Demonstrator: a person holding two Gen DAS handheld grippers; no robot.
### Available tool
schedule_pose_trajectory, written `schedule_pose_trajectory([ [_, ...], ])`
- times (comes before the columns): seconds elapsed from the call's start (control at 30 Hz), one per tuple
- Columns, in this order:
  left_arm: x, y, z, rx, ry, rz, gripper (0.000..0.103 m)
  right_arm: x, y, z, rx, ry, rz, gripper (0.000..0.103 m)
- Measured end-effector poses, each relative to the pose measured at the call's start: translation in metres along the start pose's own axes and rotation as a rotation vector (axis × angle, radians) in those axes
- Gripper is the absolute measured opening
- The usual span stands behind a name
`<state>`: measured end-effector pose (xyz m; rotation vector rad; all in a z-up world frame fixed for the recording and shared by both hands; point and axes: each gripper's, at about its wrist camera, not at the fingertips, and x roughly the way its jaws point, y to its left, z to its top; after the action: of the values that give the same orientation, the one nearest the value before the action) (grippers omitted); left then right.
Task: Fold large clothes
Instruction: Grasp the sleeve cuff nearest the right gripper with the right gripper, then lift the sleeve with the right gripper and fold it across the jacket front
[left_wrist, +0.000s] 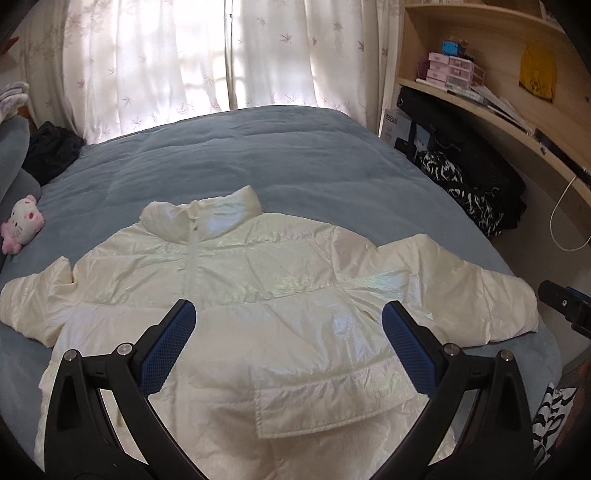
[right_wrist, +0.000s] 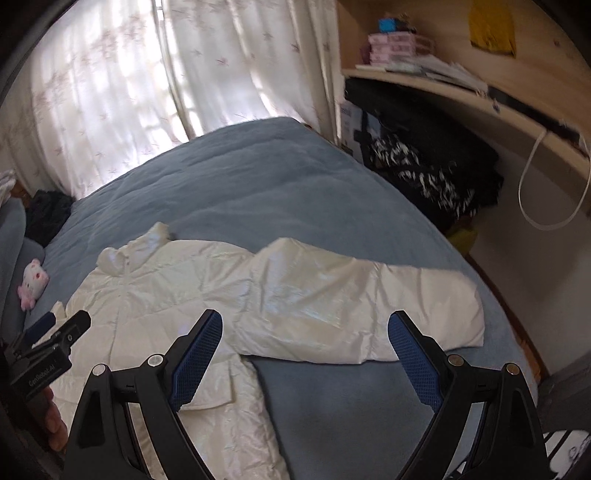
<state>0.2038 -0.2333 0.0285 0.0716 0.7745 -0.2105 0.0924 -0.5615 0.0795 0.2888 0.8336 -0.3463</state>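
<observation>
A white puffer jacket (left_wrist: 258, 295) lies spread face up on a bed (left_wrist: 295, 158) covered by a blue-grey quilt, its collar toward the far edge by the window and its hem at the near edge, both sleeves stretched out toward the bed's left and right sides. The zip runs closed down the front, and the shiny fabric catches a faint rainbow sheen from the daylight.

Above the near edge, the left gripper (left_wrist: 288, 325) hangs over the jacket's lower front with its blue-padded jaws spread wide and nothing between them. The right gripper (right_wrist: 304, 332) hovers over the jacket's right sleeve (right_wrist: 369, 306), jaws likewise wide apart and empty.

Sheer white curtains (left_wrist: 184, 55) with a pale leaf print fill the wall beyond the bed, glowing with sun. A small pink-and-white plush cat (left_wrist: 23, 225) sits at the bed's left edge, near a dark bundle of clothing (left_wrist: 51, 147) in the far left corner. Along the right side stands a light wooden shelf unit (left_wrist: 491, 92) holding pink boxes (left_wrist: 448, 68), papers and a yellow cloth (left_wrist: 537, 72); black and zebra-patterned fabric (left_wrist: 461, 184) is heaped below it, and a white cable (left_wrist: 565, 221) loops down.
</observation>
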Motion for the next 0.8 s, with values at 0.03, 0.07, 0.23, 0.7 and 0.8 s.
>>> schedule_pose_trajectory([
  [0.03, 0.007, -0.004, -0.001, 0.004, 0.004, 0.004, 0.100, 0.012, -0.010, -0.002, 0.030, 0.023, -0.001, 0.093],
  [0.07, 0.017, -0.011, -0.002, 0.007, 0.007, 0.006, 0.100, 0.026, -0.020, -0.006, 0.068, 0.052, 0.003, 0.093],
  [0.23, 0.060, -0.033, -0.010, 0.017, 0.044, -0.009, 0.100, 0.087, -0.086, -0.023, 0.309, 0.176, 0.042, 0.092],
  [0.7, 0.121, -0.030, -0.042, 0.032, 0.104, 0.058, 0.100, 0.184, -0.208, -0.080, 0.837, 0.208, 0.056, 0.092],
  [0.8, 0.120, -0.018, -0.047, 0.007, 0.115, 0.047, 0.100, 0.188, -0.218, -0.075, 0.842, 0.142, 0.026, 0.084],
])
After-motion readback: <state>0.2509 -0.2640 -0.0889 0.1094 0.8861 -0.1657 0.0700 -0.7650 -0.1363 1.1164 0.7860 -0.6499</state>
